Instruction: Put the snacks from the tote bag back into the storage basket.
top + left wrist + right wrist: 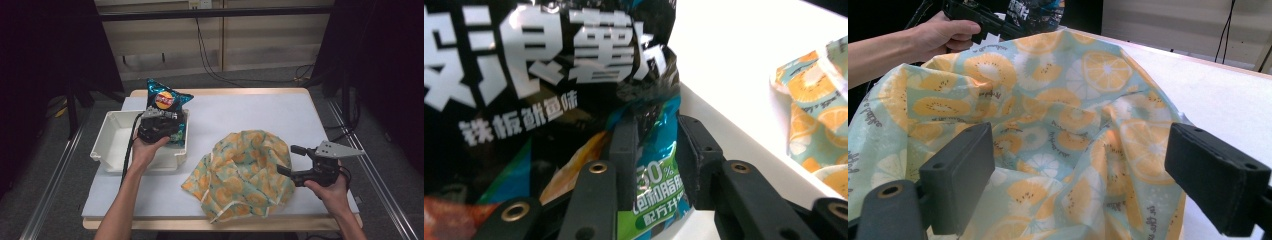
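Left fingers [624,145] pinching chip bag [549,100], white Chinese lettering, "50%"

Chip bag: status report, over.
Left gripper shut on chip bag, at white bin's rim. Right gripper open beside fruit-print cloth. Nothing in the way.

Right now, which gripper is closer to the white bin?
Left. The left gripper is over the white bin, its jaws pinching the chip bag there. The right gripper sits across the table, open at the edge of the fruit-print cloth.
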A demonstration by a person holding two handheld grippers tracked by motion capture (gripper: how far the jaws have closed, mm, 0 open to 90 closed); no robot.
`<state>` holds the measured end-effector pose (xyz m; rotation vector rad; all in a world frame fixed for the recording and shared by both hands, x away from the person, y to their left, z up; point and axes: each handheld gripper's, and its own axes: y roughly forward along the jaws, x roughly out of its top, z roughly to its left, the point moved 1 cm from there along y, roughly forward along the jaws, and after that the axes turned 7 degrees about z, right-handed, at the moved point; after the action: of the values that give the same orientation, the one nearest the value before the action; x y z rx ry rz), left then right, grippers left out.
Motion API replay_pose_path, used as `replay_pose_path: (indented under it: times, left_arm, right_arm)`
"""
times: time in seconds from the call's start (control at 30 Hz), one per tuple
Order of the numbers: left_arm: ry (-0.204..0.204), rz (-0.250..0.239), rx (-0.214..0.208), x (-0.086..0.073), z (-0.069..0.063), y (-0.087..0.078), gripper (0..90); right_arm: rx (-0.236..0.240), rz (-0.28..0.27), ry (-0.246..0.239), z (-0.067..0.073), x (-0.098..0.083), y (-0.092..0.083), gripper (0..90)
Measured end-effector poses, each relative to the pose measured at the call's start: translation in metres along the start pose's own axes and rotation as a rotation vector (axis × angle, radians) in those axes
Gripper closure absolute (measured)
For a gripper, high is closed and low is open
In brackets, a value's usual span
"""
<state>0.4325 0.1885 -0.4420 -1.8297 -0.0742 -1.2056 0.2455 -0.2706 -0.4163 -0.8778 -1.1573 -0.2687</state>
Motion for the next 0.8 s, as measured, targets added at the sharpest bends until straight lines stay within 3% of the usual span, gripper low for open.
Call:
replay_pose_path:
  times: [0.23,0.4,0.47,0.53,0.67,0.8]
  left_arm:
    - [-0.021,-0.041,0.016,0.004,0.0,0.0,71.5]
    - [-0.003,-0.06,0.02,0.006,0.001,-0.005,74.5]
    - [0.009,-0.06,0.0,0.009,0.004,-0.008,74.4]
    - [0.042,-0.085,-0.082,0.012,0.005,-0.009,79.0]
    - [0.024,-0.107,-0.065,0.02,0.004,-0.009,78.1]
    - [0.036,-0.073,-0.013,0.027,0.003,-0.005,74.0]
  right_arm:
    - [-0.001,0.006,0.001,0.0,-0.001,0.001,12.1]
    - [-0.006,0.004,0.006,-0.001,-0.001,0.0,12.1]
    - [-0.002,0.004,0.006,-0.001,-0.001,0.0,12.1]
    - [0.001,0.005,0.004,-0.001,-0.001,0.001,12.1]
    - [-0.002,0.01,0.005,0.0,-0.001,0.002,12.1]
    - [-0.003,0.007,0.006,0.0,-0.001,0.001,12.1]
